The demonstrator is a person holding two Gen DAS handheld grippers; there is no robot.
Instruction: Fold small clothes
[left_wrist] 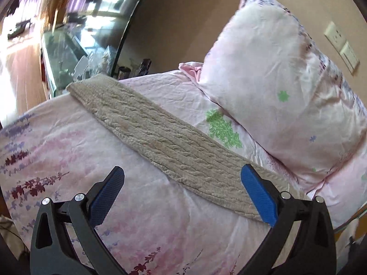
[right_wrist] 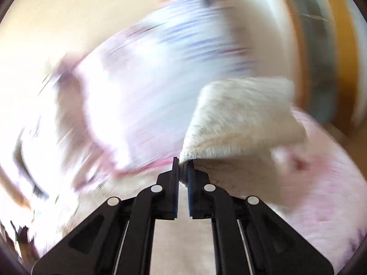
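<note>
Pink floral bedding (left_wrist: 160, 229) is covering the work surface, and both tongs are operating over it. Left gripper (left_wrist: 182, 188) is standing with its jaws spread wide and holding nothing; its blue pads (left_wrist: 104, 197) are hovering above the near end of a beige knitted garment (left_wrist: 160, 137). That garment is lying flat as a long narrow strip, running diagonally across the bedding from the near right toward the far left edge of the bed. Right gripper (right_wrist: 183, 169) is standing with its jaws drawn almost together, pinching a bunched edge of the cream knit fabric (right_wrist: 240, 119) between the tips; the fabric is rising from the pinch and fanning out to the upper right, lifted off the bedding (right_wrist: 321, 194). Right wrist view is showing heavy motion blur, so surroundings there cannot be identified reliably. Beyond the strip in the left wrist view, a plump pillow (left_wrist: 275, 80) in matching floral cloth is leaning against a tan wall (left_wrist: 183, 23), its lower corner lying just beside the garment. Wall switch plates (left_wrist: 341, 45) are sitting to the right of the pillow. Glass-topped furniture (left_wrist: 68, 52) with small items is standing past the far left end of the bed.
</note>
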